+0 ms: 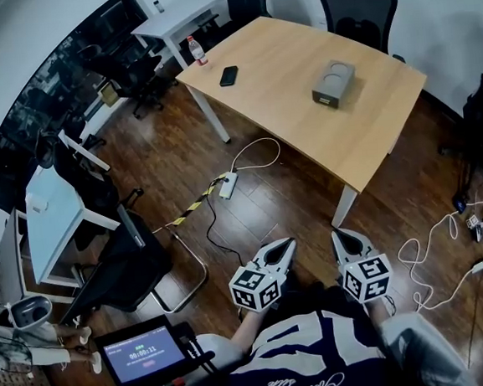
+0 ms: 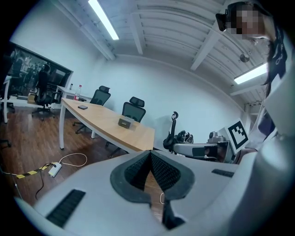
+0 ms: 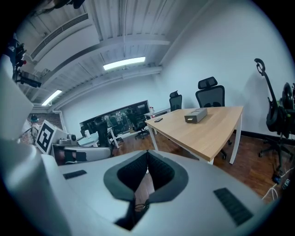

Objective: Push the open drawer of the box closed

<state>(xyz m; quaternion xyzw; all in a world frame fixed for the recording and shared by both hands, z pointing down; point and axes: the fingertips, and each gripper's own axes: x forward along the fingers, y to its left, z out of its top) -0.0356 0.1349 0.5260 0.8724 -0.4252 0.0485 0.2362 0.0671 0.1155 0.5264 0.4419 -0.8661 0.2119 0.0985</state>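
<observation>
— How are the left claw [image 1: 288,244] and right claw [image 1: 338,235] held?
— Low, tips together, nothing gripped. Closed tips are judged fit for pushing.
— And the box [image 1: 333,83]?
— It is set on the counter [image 1: 275,92], well ahead of both. Its drawer's state cannot be made out.

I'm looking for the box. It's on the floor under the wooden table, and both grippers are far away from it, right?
Not quite. The box is not on the floor: the head view shows it on top of the wooden table. The rest is right: the left gripper and the right gripper are both far from it.
</observation>
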